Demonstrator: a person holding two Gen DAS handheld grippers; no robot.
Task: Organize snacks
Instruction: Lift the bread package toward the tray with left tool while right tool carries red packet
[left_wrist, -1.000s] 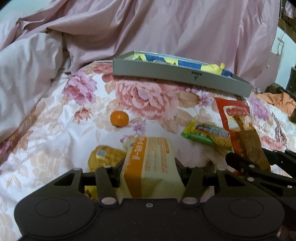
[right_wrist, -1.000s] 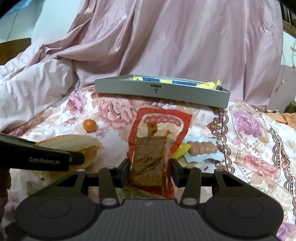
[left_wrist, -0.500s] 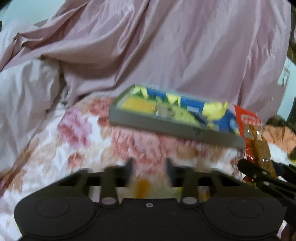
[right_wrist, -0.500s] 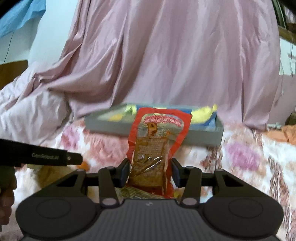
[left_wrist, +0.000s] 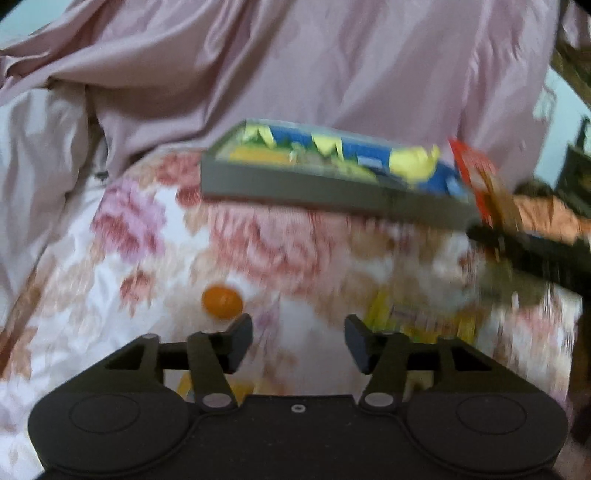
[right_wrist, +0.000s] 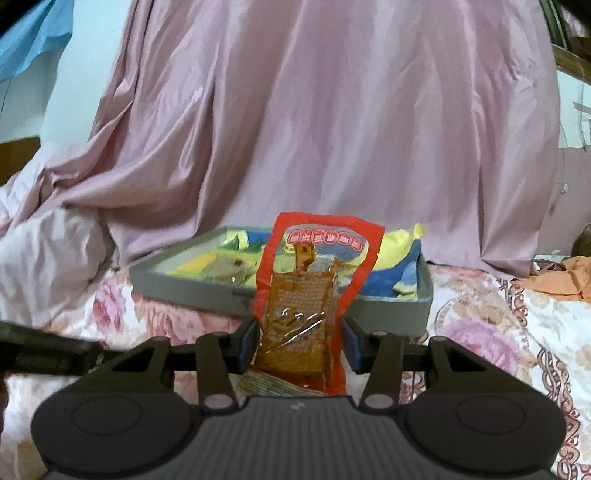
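Your right hand-held gripper (right_wrist: 299, 341) clamped the red snack packet (right_wrist: 310, 295) — your left hand-held gripper (left_wrist: 298, 341) was opening, empty, above the bed (left_wrist: 147, 280).

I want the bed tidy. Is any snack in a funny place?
Yes. A small orange sits alone on the flowered bedspread, outside the grey tray holding the other snacks. A yellow packet lies loose there too. The right claw grips a red packet, not yet in the tray.
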